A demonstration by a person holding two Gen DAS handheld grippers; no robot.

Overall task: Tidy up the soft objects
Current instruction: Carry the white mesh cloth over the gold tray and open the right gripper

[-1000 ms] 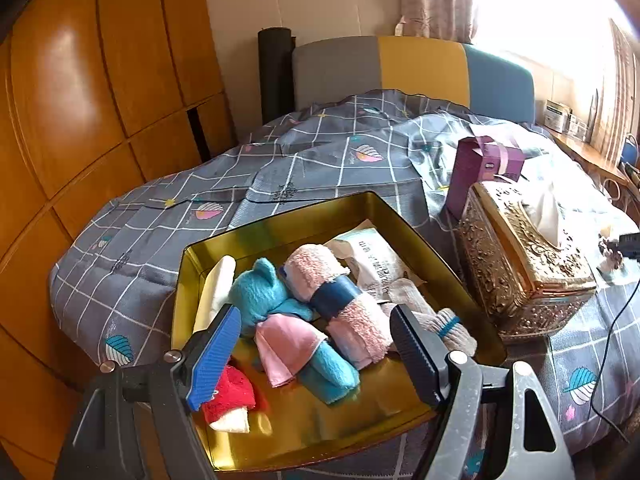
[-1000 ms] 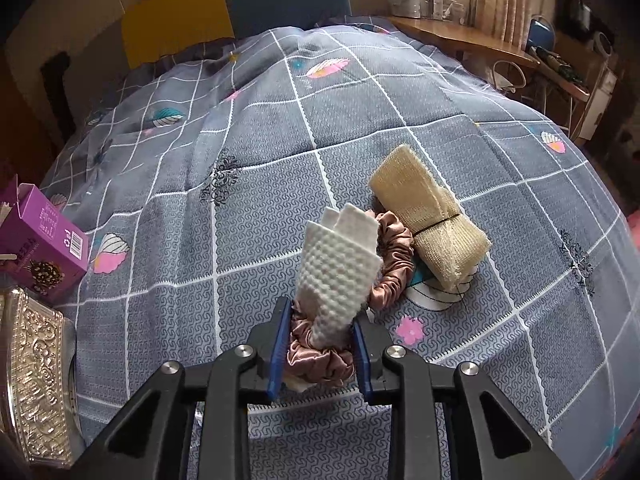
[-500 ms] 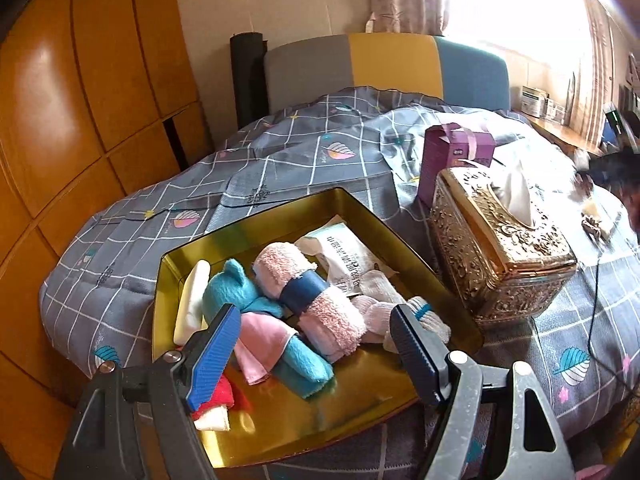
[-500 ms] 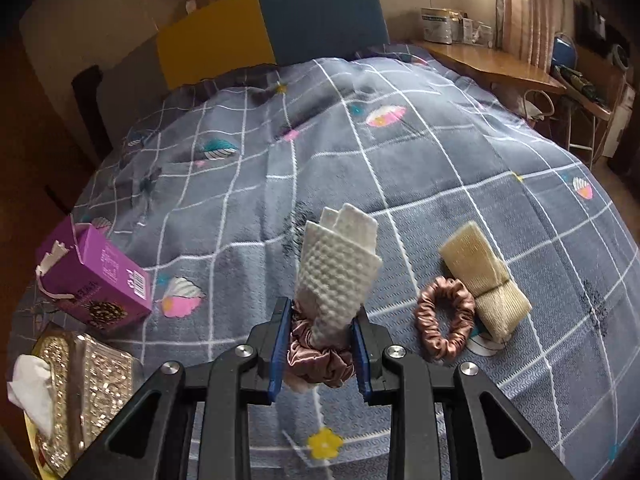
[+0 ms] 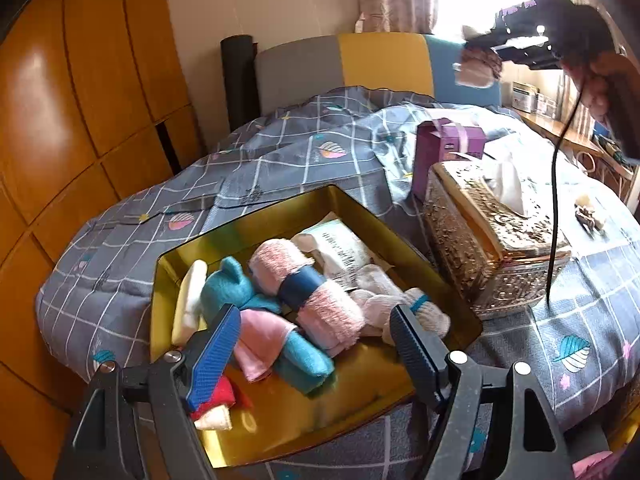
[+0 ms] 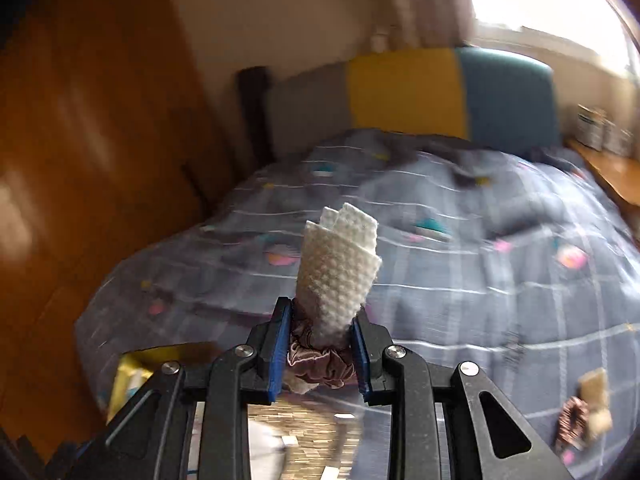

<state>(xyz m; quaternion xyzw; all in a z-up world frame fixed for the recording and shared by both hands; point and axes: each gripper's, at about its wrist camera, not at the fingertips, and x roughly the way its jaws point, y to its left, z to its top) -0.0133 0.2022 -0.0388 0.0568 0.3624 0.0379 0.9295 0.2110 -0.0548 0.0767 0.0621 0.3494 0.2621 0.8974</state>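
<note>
- Presently we see our right tool (image 6: 320, 344) clamped on a white waffle-weave cloth (image 6: 340, 276) bundled with a mauve satin scrunchie (image 6: 316, 364); the cloth stands up from the jaws toward 12 o'clock.
- Our left tool (image 5: 316, 344) hangs with its jaws spread wide and nothing between them, above the near part of the gold tray (image 5: 280, 216) on the bed (image 5: 120, 280).
- Inside the tray lie a pink rolled towel with a blue band (image 5: 312, 292), a teal cloth (image 5: 232, 288), a cream piece (image 5: 188, 304) and a red one (image 5: 216, 398).
- At 3 o'clock of the tray, just beside it, stands an ornate gold tissue box (image 5: 492, 232); a purple carton (image 5: 444, 148) is behind that.
- From the left wrist view, the right tool appears at 1 o'clock, up in the air.
</note>
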